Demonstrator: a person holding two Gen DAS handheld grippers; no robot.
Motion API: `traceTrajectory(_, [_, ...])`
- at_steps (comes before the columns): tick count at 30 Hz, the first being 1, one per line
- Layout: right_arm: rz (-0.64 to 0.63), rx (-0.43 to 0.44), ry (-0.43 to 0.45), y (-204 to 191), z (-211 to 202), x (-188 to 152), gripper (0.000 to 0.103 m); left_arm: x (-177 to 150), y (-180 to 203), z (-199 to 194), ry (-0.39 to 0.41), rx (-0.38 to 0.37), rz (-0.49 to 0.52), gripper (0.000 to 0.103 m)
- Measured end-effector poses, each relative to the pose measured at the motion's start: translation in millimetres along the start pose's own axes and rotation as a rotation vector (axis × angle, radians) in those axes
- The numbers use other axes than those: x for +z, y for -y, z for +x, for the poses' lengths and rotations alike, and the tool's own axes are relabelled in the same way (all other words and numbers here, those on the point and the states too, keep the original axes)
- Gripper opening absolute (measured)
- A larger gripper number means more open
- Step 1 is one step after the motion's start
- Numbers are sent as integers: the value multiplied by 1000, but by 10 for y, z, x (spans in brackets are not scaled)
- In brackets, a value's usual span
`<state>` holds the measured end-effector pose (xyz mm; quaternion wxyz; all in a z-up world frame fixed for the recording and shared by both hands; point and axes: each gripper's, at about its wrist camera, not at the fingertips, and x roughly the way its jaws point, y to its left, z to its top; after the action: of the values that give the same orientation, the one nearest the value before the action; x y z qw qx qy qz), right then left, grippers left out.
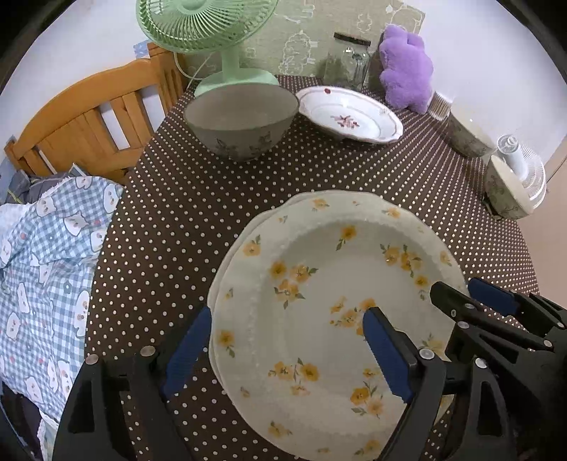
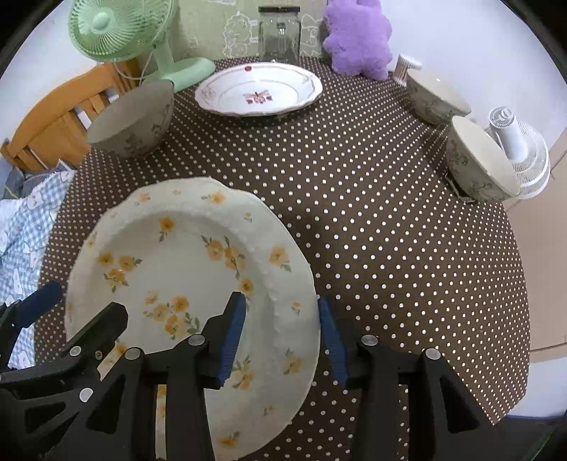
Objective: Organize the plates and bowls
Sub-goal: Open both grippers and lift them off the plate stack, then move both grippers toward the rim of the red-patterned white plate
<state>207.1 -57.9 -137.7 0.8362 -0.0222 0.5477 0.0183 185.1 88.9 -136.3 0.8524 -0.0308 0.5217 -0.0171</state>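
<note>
My table [image 1: 219, 227] wore a brown cloth with little white dots all over it. Near me lay the yellow-flower plate [image 1: 319, 301], and it sat on top of another plate just like it, whose rim peeked out on one side. My left tongs [image 1: 287, 349] stood wide open across the plate's left edge, one blue pad outside the rim and one over the plate, and they squeezed nothing. My right tongs [image 2: 281, 340] were open too, with one pad over the plate and one just outside its right rim, not pressing on it. Farther back sat a grey bowl [image 1: 241, 120] with dark flowers, and beside it a white plate with a pink flower [image 1: 349, 113] in the middle. Two more grey bowls [image 2: 478, 163] stood near the right edge of the table, close to a small white fan [image 2: 521, 159]. A green fan [image 1: 212, 32] stood at the back, next to a glass jar [image 1: 349, 62] and a fluffy purple toy [image 1: 407, 67]. The wall behind was white, with a green sheet with pale drawings on it. To the left was a wooden bed frame [image 1: 85, 117] and a blue checked blanket [image 1: 46, 266].
</note>
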Motion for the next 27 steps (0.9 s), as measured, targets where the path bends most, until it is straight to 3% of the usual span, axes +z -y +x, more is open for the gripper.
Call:
traceTrajectory(3, [21,-11,32,48,-134,16,66,38,-22,-123,29,-6,-6,94])
traceTrajectory(5, [40,-19,56,84,-228,25,69,63,-27,-207,49,-13,-3,96])
traceTrajectory(18, [134,-13,173,201,-901,63,69,256,49,-721,148,-27,20,96])
traceTrajectory(27, [119,-8,217,348,-1070,232,69,419,226,-764,180,5,6,95])
